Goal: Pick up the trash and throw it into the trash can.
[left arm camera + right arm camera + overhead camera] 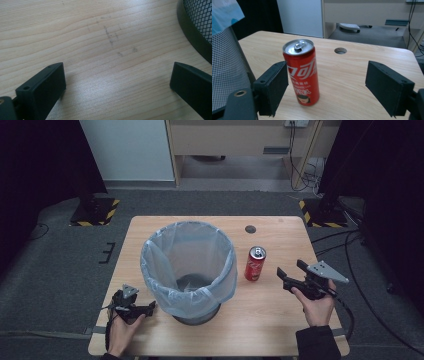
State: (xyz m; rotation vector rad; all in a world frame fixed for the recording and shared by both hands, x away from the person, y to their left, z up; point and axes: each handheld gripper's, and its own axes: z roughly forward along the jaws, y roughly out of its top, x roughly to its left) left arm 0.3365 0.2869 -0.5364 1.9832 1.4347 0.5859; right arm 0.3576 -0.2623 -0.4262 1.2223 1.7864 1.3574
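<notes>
A red soda can (255,263) stands upright on the wooden table (280,320), just right of a black mesh waste bin (189,270) lined with a clear plastic bag. My right gripper (291,271) is held above the table to the can's right and points at it. In the right gripper view the can (302,72) stands a little beyond the open jaws of my right gripper (328,85), close to the left one and untouched. My left gripper (145,309) rests low at the bin's near left. Its open jaws (117,82) span bare wood, with the bin's base (197,32) at the right.
A round cable hole (250,229) sits in the table behind the can. Grey carpet with trailing cables surrounds the table, and dark stands with yellow-black striped feet (95,212) are at the back. Bare wood lies in front of the bin and at the table's right side.
</notes>
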